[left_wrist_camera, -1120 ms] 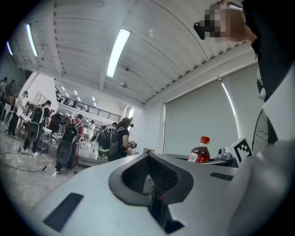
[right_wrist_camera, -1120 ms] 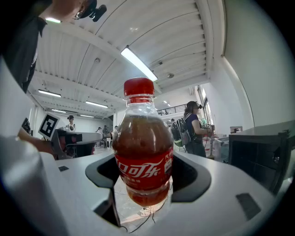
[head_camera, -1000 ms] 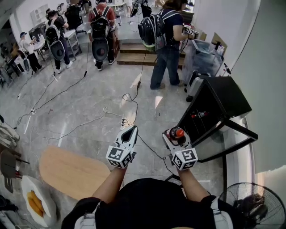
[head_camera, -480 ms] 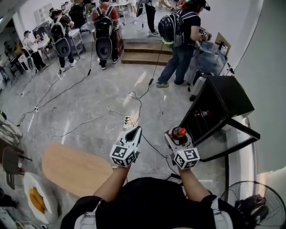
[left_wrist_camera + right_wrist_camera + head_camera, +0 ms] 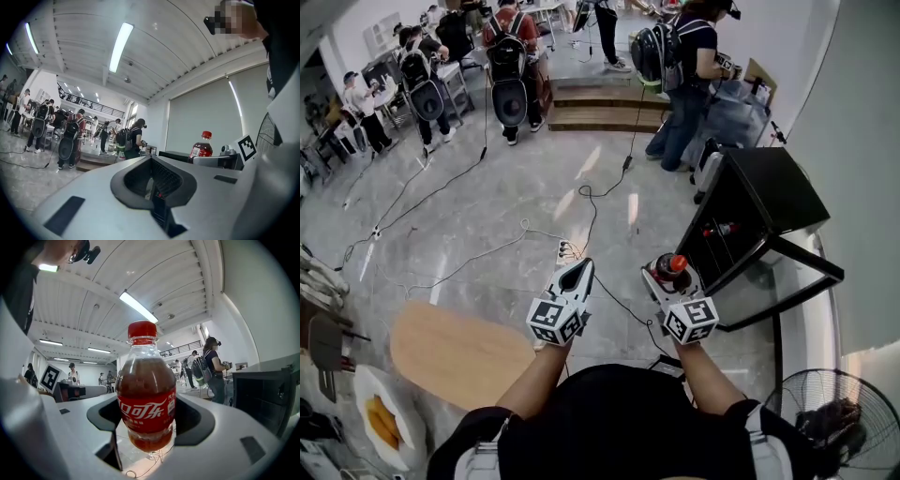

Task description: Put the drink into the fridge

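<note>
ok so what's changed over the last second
Little. The person with the backpack has walked right, up to the far side of the fridge. Neither tool has visibly moved relative to the fridge. Unchanged: the right tool stays shut on the cola bottle, the left tool is shut and empty, the fridge door is open, and the bottle is not yet inside.

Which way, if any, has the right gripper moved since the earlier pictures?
No: the right gripper, shut on the cola bottle, keeps about the same gap from the fridge.
</note>
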The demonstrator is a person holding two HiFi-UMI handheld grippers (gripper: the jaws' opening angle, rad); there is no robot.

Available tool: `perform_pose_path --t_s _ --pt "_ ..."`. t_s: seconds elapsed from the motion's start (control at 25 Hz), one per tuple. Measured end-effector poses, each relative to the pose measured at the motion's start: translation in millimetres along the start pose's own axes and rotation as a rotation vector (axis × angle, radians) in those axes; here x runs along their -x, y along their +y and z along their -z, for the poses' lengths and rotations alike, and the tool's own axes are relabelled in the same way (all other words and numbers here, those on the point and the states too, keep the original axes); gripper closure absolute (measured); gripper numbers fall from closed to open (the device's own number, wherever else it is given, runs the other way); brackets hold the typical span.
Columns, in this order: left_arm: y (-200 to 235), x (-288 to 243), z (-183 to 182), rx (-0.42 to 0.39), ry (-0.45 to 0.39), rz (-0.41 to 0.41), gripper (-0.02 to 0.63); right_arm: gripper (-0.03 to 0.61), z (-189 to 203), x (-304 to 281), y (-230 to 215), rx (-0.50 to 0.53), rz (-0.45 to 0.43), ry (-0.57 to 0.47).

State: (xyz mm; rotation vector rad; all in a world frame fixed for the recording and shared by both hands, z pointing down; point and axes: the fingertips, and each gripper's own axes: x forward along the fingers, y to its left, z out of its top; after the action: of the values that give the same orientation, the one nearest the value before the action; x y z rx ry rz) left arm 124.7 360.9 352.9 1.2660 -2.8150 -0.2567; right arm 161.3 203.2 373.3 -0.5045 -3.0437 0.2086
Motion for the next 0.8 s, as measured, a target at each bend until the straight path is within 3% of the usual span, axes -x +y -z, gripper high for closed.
perform_pose_path --t_s 0.32,0.8 --pt "-10.9 -12.7 -4.0 -0.014 -0.008 -0.008 0.600 0.272 -3.2 4.0 -18.7 -0.016 -0.009 -0.004" --pt "-27.8 -26.9 -0.1 -0.023 -0.017 -0.037 0.600 0.272 -14.3 11.6 -31.8 0.038 -0.027 -0.041"
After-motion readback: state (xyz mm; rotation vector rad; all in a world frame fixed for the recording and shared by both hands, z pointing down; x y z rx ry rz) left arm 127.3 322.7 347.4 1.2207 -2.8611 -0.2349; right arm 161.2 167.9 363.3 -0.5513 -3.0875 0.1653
